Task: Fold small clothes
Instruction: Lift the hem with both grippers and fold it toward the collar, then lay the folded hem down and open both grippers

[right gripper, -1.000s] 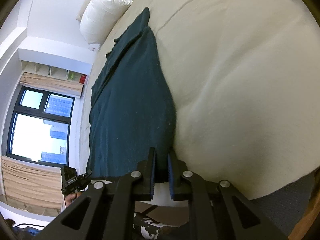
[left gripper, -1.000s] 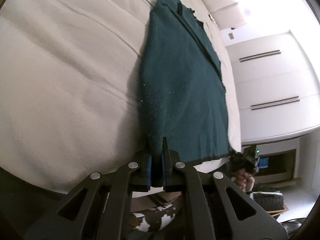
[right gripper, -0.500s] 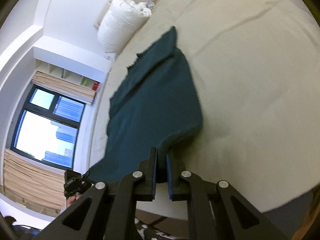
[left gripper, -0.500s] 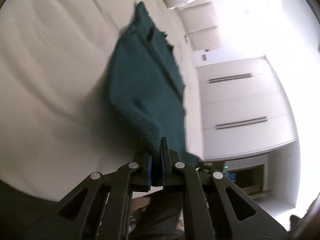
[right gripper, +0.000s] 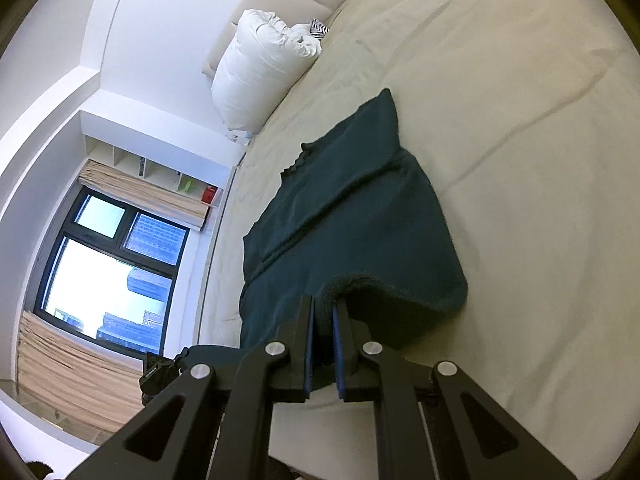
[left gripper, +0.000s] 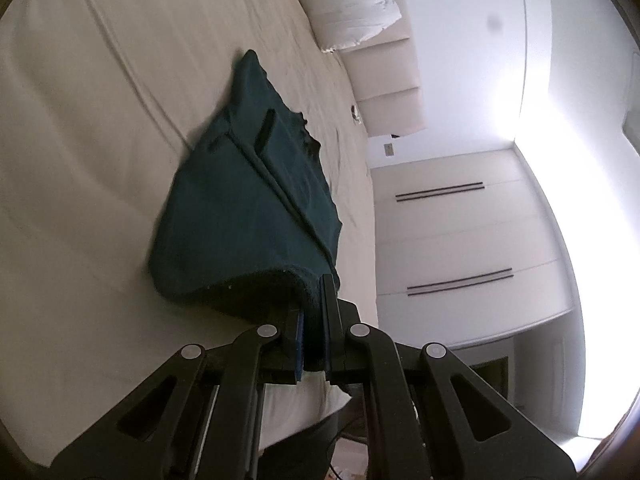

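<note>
A dark teal garment [left gripper: 244, 204] lies on a cream bed [left gripper: 100, 128]. Its far end rests on the sheet, its near hem is lifted and curls back over the rest. My left gripper [left gripper: 314, 300] is shut on one near corner of the garment. My right gripper [right gripper: 323, 312] is shut on the other near corner of the same garment [right gripper: 352, 216]. The other gripper [right gripper: 160, 372] shows as a dark shape at the lower left of the right wrist view.
A white pillow [right gripper: 260, 72] lies at the head of the bed against a padded headboard [left gripper: 392, 92]. White wardrobe doors [left gripper: 460, 240] stand beside the bed. A window [right gripper: 108, 272] with beige curtains is on the other side.
Both grippers have lifted the near hem off the bed's front edge and carried it forward toward the pillow. The garment now bulges into a fold near the fingers.
</note>
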